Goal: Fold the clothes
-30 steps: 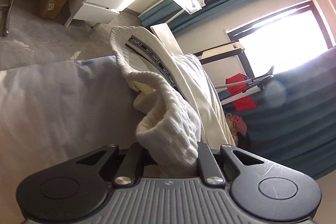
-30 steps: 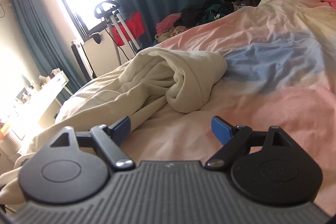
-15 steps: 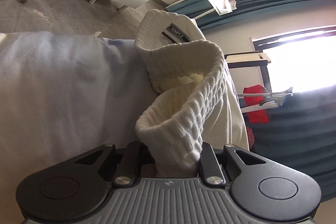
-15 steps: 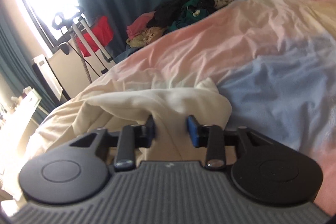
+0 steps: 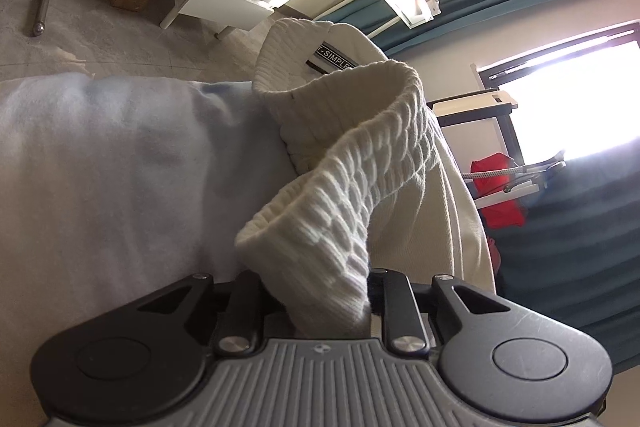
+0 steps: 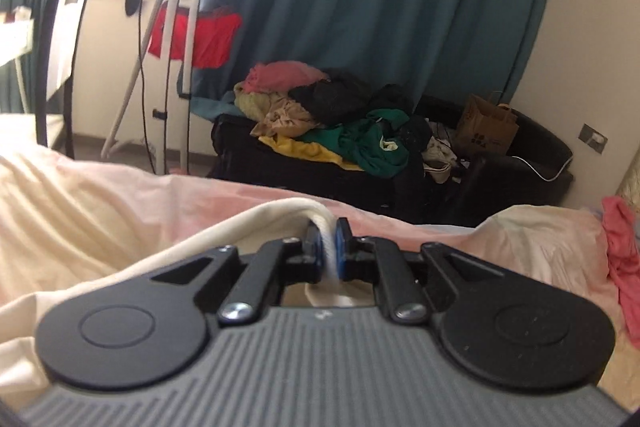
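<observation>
The left tongs (image 5: 320, 291) are opening around the cream sweater's (image 5: 360, 163) ribbed hem on the bed (image 5: 100, 167); the right tongs (image 6: 329, 251) are closing, pinching its edge. That loosening hem could slip, spoiling the fold.

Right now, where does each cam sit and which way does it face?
Left wrist: behind the left claw, facing the desk and window; its jaws, opening, flank the cream garment's ribbed hem.
Right wrist: behind the right claw, facing the clothes pile; jaws closing on cream cloth.
Shared: red cloth, teal curtains, bed.
</observation>
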`<state>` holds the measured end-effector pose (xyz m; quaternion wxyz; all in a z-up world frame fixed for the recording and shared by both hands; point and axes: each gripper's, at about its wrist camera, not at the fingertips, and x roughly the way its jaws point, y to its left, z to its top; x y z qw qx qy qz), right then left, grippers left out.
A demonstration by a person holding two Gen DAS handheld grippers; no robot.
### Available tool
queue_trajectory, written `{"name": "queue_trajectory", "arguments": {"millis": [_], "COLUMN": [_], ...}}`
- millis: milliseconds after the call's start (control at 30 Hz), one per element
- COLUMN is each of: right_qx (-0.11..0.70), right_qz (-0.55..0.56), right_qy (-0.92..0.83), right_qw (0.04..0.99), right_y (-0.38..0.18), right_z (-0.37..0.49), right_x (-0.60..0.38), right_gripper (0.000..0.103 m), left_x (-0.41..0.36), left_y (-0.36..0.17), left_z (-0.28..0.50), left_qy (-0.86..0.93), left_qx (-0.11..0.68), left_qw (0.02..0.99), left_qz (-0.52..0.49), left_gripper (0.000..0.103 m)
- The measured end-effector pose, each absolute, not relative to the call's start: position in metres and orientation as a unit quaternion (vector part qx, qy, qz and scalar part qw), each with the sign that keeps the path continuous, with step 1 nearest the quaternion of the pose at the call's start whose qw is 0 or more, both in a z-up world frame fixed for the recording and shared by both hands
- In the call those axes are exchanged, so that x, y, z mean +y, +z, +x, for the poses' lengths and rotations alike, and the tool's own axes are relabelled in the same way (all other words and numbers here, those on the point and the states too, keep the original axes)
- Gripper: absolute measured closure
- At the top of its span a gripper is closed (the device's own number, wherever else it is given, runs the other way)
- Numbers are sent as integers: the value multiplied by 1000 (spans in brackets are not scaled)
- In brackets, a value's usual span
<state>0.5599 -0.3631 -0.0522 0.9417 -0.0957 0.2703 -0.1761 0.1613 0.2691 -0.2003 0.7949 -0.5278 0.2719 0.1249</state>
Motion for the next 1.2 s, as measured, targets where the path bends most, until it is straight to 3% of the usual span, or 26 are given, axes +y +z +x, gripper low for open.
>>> {"name": "queue_trajectory", "arguments": {"millis": [100, 133, 167, 200, 233, 267, 433, 600, 700, 733, 833, 900, 967, 1000, 1200], "right_qx": [286, 275, 259, 243, 228, 215, 205, 313, 367, 368, 363, 348, 330, 324, 237], "right_qz": [-104, -88, -65, -43, -22, -1, 94, 203, 286, 313, 357, 368, 356, 339, 271], "right_qy": [-184, -183, -180, -176, -172, -167, -143, -70, -41, -35, -32, -48, -65, -84, -89], "right_qw": [935, 940, 947, 953, 958, 962, 964, 925, 884, 875, 860, 861, 872, 880, 929], "right_y": [-76, -79, -79, -80, -78, -75, -65, -100, -134, -143, -163, -168, -167, -163, -115], "right_z": [584, 583, 578, 574, 566, 558, 496, 434, 419, 419, 424, 432, 442, 445, 406], "right_x": [-363, -366, -370, -373, -377, -381, -390, -363, -344, -339, -323, -314, -308, -305, -299], "right_gripper": [83, 73, 51, 35, 10, 4, 5, 5, 14, 24, 27, 38, 81, 89, 91], "left_x": [266, 265, 265, 264, 264, 263, 261, 275, 282, 283, 286, 288, 290, 292, 299], "left_y": [-202, -203, -203, -203, -203, -203, -204, -207, -211, -212, -211, -212, -216, -219, -225], "left_z": [172, 175, 178, 181, 183, 185, 182, 173, 167, 166, 161, 160, 162, 164, 179], "left_qy": [132, 133, 134, 134, 133, 133, 128, 105, 96, 94, 86, 80, 78, 78, 72], "left_qx": [268, 268, 268, 269, 269, 269, 273, 288, 295, 298, 309, 314, 314, 314, 309], "left_qw": [799, 799, 799, 799, 800, 802, 799, 776, 755, 751, 746, 740, 736, 733, 732], "left_qz": [-521, -521, -521, -521, -519, -517, -521, -551, -578, -581, -584, -589, -595, -599, -603], "left_gripper": [79, 79, 79, 79, 79, 79, 79, 79, 79, 79, 79, 76, 75, 74, 72]}}
